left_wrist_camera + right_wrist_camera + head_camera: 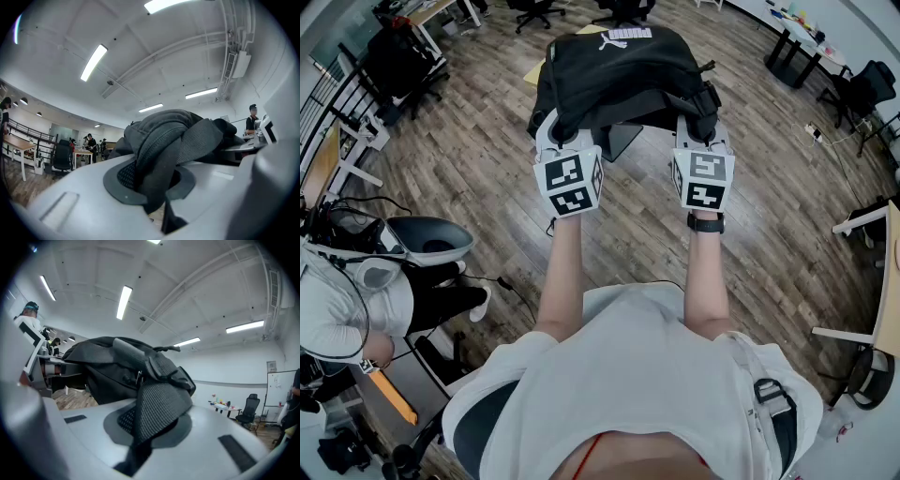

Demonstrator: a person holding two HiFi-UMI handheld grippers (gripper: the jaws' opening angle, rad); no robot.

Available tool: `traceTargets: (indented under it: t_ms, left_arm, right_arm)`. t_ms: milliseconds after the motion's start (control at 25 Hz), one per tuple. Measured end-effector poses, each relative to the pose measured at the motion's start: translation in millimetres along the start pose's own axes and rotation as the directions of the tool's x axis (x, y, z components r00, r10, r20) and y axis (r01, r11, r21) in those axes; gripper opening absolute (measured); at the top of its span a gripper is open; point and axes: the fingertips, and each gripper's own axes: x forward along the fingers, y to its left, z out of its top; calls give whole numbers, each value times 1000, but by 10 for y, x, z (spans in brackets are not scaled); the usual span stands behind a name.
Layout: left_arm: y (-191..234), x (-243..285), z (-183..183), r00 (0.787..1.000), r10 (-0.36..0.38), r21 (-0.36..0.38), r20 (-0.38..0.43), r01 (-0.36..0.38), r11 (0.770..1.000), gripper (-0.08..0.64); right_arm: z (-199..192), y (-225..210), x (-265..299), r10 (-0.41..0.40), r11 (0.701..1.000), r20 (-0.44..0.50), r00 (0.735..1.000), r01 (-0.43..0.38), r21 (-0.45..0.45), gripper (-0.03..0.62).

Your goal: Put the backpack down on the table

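Both tongs were squeezed almost shut, each on a strap. The left tongs [560, 141] pinched the padded strap [157, 150], and the right tongs [701, 141] pinched the mesh strap [159, 408]. The black backpack [623, 70] hung from them out in front of the person, up over the wooden floor [469, 169]. A bit of yellow top [538, 71] peeked out from under it, but I could not tell if that was the table. To do this part well, both hands should go down slowly and together so the bag stayed level. The tongs should hold tight until the bag's bottom sat on the table, or it might drop and tip over.
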Motion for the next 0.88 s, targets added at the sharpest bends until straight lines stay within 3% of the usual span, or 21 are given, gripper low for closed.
traceTargets:
  t_ms: [520, 680, 880]
  left_arm:
    - [109, 588, -250, 999, -41, 10, -20, 42, 999, 49]
    - [69, 1109, -214, 998, -66, -45, -20, 65, 997, 49]
    - [-167, 1826, -37, 997, -76, -21, 23, 76, 997, 52]
  right_arm:
    - [-229, -97, 539, -46, 998, -24, 999, 47, 42, 32]
    - [-170, -361, 970, -70, 998, -29, 997, 70, -10, 32]
    - [-37, -918, 1523, -82, 996, -2, 997, 82, -27, 32]
